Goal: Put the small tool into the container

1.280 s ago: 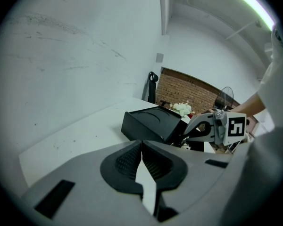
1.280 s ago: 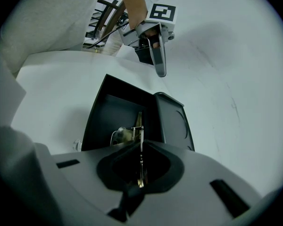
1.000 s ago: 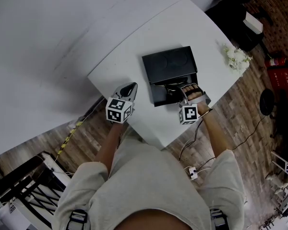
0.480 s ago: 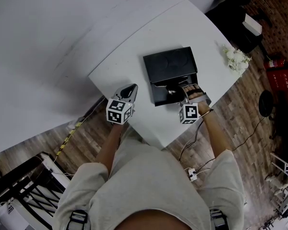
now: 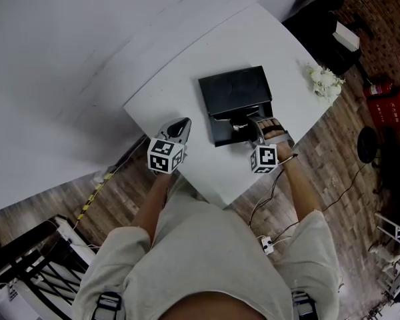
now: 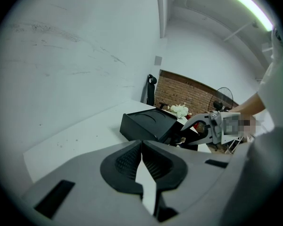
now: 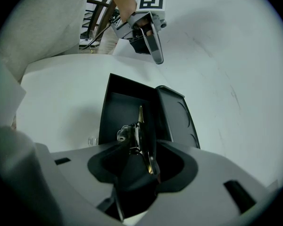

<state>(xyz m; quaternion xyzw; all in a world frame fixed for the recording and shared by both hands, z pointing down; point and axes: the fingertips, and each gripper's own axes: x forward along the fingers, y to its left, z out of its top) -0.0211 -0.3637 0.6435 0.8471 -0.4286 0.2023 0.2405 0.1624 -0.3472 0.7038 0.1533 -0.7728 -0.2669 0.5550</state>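
A black box [image 5: 235,89] stands on the white table [image 5: 187,65], its lid swung open beside the open half [image 7: 122,107]. My right gripper [image 5: 249,127] hangs over that open half. Its jaws are opening, and a small metal tool [image 7: 140,135] stands between them, leaning on the right jaw with a dark gap beside it. My left gripper [image 5: 180,123] rests near the table's front left, apart from the box, shut with nothing in it. Its pads [image 6: 132,161] meet in the left gripper view, which also shows the box [image 6: 148,124] and the right gripper [image 6: 191,124] ahead.
A bunch of white flowers [image 5: 325,82] lies at the table's right corner. The table's front edge [image 5: 213,195] runs just behind both grippers. Cables and a red object [image 5: 387,105] lie on the wooden floor to the right.
Hardly anything differs in the head view. Both grippers stay in place, the right one still at the box's open half.
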